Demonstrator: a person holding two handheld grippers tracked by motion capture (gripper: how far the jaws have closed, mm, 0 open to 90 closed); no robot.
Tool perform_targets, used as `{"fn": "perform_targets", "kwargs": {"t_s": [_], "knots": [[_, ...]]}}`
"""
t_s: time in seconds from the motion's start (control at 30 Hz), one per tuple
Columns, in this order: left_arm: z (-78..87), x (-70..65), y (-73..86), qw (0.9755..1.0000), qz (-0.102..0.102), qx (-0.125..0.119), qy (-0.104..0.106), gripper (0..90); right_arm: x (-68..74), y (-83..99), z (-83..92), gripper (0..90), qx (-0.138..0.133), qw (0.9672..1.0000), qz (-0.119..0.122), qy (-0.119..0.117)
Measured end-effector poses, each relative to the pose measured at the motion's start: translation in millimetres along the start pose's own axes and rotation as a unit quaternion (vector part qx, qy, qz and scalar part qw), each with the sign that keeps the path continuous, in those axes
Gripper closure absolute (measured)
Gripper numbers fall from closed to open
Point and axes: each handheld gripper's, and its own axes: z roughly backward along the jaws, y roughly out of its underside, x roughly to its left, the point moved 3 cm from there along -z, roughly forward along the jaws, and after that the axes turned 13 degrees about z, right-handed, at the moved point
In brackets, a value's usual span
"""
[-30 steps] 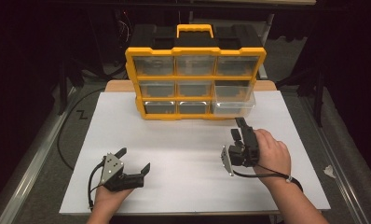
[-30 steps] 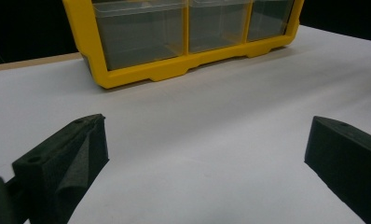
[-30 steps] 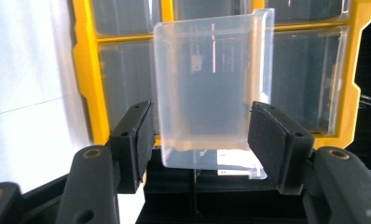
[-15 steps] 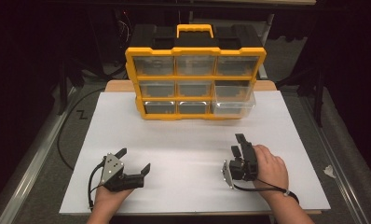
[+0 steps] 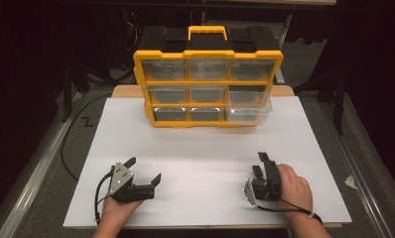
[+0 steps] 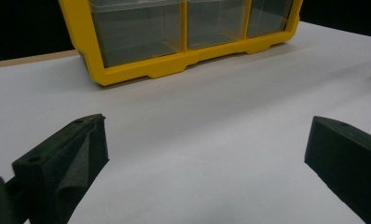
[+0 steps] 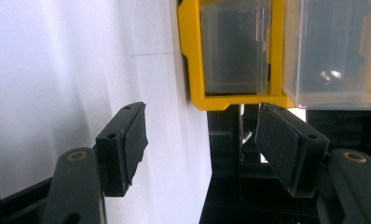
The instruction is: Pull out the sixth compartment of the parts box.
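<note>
Yellow plastic frames the organiser point(image 5: 208, 89), a black-topped case with a yellow carry handle and three rows of clear drawers, standing at the far middle of the white table top point(image 5: 205, 148). Its bottom right drawer point(image 5: 248, 113) is pulled partway out toward the near side. No brand or label can be read on the case; the one mark that looks like writing is a dark "Z" shape point(image 5: 88, 122) on the grey floor strip left of the table.

The left gripper point(image 5: 145, 173) rests at the near left of the white surface, held in a hand point(image 5: 115, 212), with its jaws spread wide and nothing between them. The right gripper point(image 5: 260, 164) sits at the near right, turned on its side in the other hand point(image 5: 295, 187), jaws parted and empty. Both are well apart from the organiser.

The left gripper view shows the case's bottom left corner and lower drawers up close across bare white surface. The right gripper view, rolled sideways, shows the pulled-out drawer's clear wall jutting past the yellow frame
</note>
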Motion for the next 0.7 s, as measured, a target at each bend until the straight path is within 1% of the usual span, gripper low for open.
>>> {"fn": "perform_targets", "kwargs": {"t_s": [0.03,0.17,0.37,0.4,0.5,0.57,0.6,0.7], "knots": [[-0.1,-0.3,0.1,1.0000,0.000,0.000,0.000,0.2,-0.6,-0.1,-0.8,35.2,0.000,1.0000,-0.003,0.000],[0.4,-1.3,0.3,1.0000,-0.001,-0.001,0.001,0.2,-2.8,-1.4,-0.7,33.9,-0.004,1.0000,0.000,0.001],[0.6,-0.4,0.2,1.0000,-0.003,-0.001,0.002,0.2,-1.0,-1.0,-3.0,26.2,0.000,0.9997,0.005,-0.023],[0.8,-0.4,0.0,1.0000,-0.003,-0.001,0.002,0.2,-0.3,-0.9,-2.9,24.8,0.002,0.9997,0.006,-0.024],[1.1,-0.1,-0.3,1.0000,-0.003,-0.002,0.003,0.2,-1.1,-0.4,-3.0,20.9,0.001,0.9997,0.014,-0.021],[0.9,0.1,-0.3,1.0000,-0.002,-0.002,0.002,0.2,-1.9,0.0,-2.6,18.1,0.001,0.9998,0.014,-0.015],[0.7,0.1,-0.2,1.0000,-0.002,-0.002,0.002,0.2,-1.6,0.1,-1.7,16.9,0.004,0.9998,0.010,-0.017],[0.4,-0.2,0.0,1.0000,-0.003,-0.001,0.002,0.2,-3.4,-0.3,-0.9,14.4,-0.003,0.9998,0.017,-0.011]]}}
